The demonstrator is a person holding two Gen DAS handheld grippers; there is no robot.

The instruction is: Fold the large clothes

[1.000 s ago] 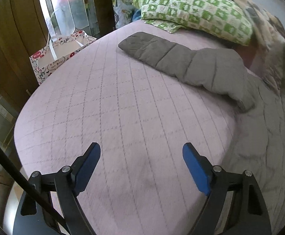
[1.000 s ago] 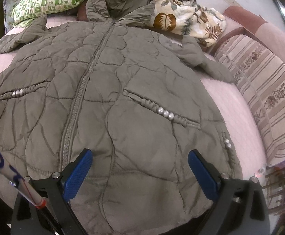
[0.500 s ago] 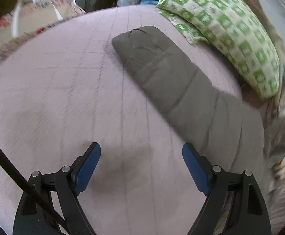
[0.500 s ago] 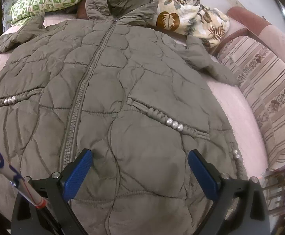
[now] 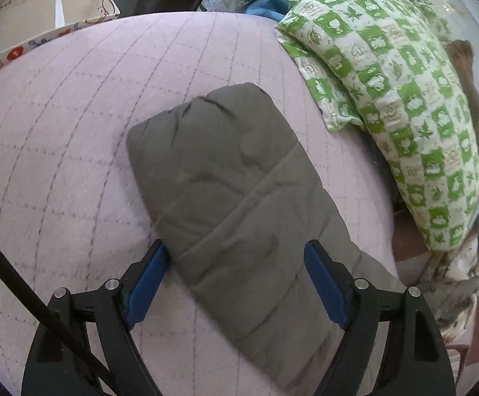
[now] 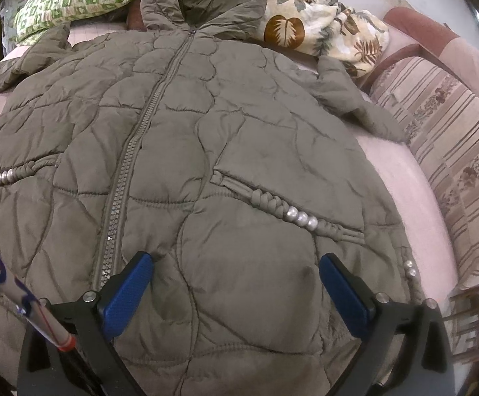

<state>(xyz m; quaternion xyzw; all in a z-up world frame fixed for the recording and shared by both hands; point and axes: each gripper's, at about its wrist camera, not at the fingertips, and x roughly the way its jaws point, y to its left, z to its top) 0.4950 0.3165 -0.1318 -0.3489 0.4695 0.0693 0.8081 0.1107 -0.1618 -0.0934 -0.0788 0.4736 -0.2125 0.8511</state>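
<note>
Coat sprawls across pink quilted bed, beside checkered pillow.

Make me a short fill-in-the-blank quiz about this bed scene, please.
1. The left gripper straddles the grey-brown quilted coat's ____.
2. The green-and-white checked pillow lies on the ____ quilted bedspread.
3. The coat lies front up, its zipper ____.
4. Both grippers' jaws stand ____.

Answers: sleeve; pink; closed; open
</note>
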